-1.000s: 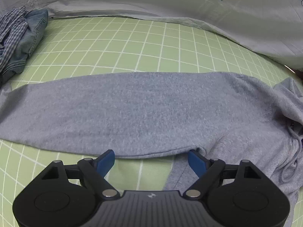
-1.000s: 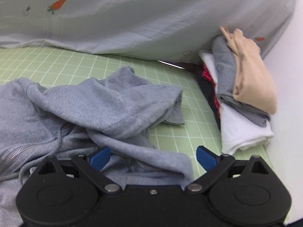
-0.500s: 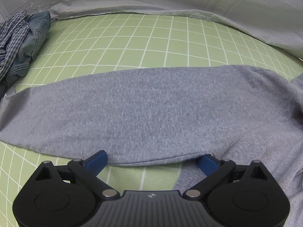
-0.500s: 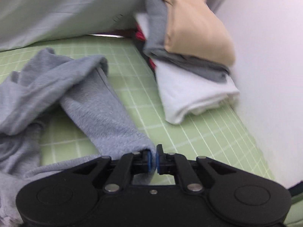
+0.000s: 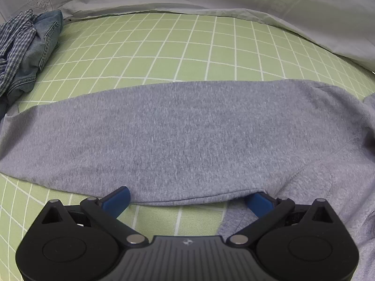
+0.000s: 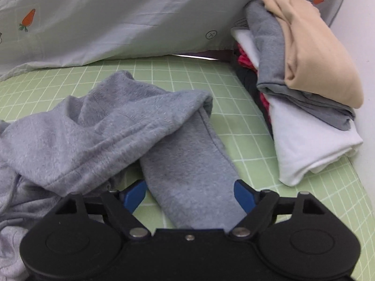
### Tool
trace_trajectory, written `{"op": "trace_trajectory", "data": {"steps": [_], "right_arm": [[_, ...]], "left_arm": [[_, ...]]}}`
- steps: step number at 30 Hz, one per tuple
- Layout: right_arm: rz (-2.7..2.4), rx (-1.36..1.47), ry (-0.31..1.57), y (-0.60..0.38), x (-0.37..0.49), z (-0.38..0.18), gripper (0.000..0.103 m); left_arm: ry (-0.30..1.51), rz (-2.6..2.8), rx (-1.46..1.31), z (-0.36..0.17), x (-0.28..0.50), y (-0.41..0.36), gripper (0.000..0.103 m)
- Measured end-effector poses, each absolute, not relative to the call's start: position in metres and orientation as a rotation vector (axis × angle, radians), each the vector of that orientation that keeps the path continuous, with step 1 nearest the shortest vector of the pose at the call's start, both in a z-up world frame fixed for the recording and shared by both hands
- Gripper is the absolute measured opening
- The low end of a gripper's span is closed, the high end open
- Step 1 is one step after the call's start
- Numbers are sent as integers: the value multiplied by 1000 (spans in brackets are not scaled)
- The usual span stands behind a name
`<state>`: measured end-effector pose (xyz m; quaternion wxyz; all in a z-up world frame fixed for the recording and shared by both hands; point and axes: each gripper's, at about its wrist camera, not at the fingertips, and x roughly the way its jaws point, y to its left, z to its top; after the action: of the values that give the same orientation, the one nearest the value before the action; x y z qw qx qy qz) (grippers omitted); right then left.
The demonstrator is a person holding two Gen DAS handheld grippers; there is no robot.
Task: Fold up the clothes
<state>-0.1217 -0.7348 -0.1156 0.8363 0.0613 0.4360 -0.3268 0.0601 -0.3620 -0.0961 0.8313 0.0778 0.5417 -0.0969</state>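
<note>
A grey hoodie lies on the green grid sheet (image 5: pixel 187 53). In the left wrist view one sleeve (image 5: pixel 178 138) stretches flat from left to right. My left gripper (image 5: pixel 187 201) stands wide open at that sleeve's near edge, with the hem just ahead of its blue pads (image 5: pixel 117 200). In the right wrist view the hoodie's body (image 6: pixel 89 135) is bunched at the left. Its other sleeve (image 6: pixel 189 178) runs down between the jaws of my right gripper (image 6: pixel 188 196). These jaws are opening, and the pads (image 6: pixel 133 195) do not press on the cloth.
A stack of folded clothes (image 6: pixel 304 98), beige on top and white below, sits at the right against a white wall (image 6: pixel 365 46). A pale quilt with carrot prints (image 6: pixel 117 18) bounds the far side. Denim and plaid garments (image 5: pixel 28 53) are heaped at the far left.
The right gripper shut on the sleeve's end and drew it toward the folded stack, then opened, leaving the sleeve lying between its jaws. The left gripper's jaws spread wider and edged up to the hem.
</note>
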Motion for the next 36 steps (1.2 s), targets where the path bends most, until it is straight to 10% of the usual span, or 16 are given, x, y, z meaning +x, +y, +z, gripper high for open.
{"op": "trace_trajectory", "data": {"steps": [4, 6, 18, 28, 36], "right_arm": [[-663, 212, 904, -747, -114, -124, 69], [-652, 258, 891, -753, -113, -126, 19], [-1202, 344, 947, -812, -234, -136, 10], [-1123, 418, 815, -776, -203, -103, 87], [-1051, 383, 845, -762, -170, -102, 96]], "left_arm": [[1148, -199, 161, -96, 59, -362, 103], [1144, -195, 158, -96, 58, -363, 103], [1139, -189, 151, -96, 55, -363, 103], [1143, -174, 230, -83, 67, -377, 102], [1049, -268, 355, -62, 89, -429, 102]]}}
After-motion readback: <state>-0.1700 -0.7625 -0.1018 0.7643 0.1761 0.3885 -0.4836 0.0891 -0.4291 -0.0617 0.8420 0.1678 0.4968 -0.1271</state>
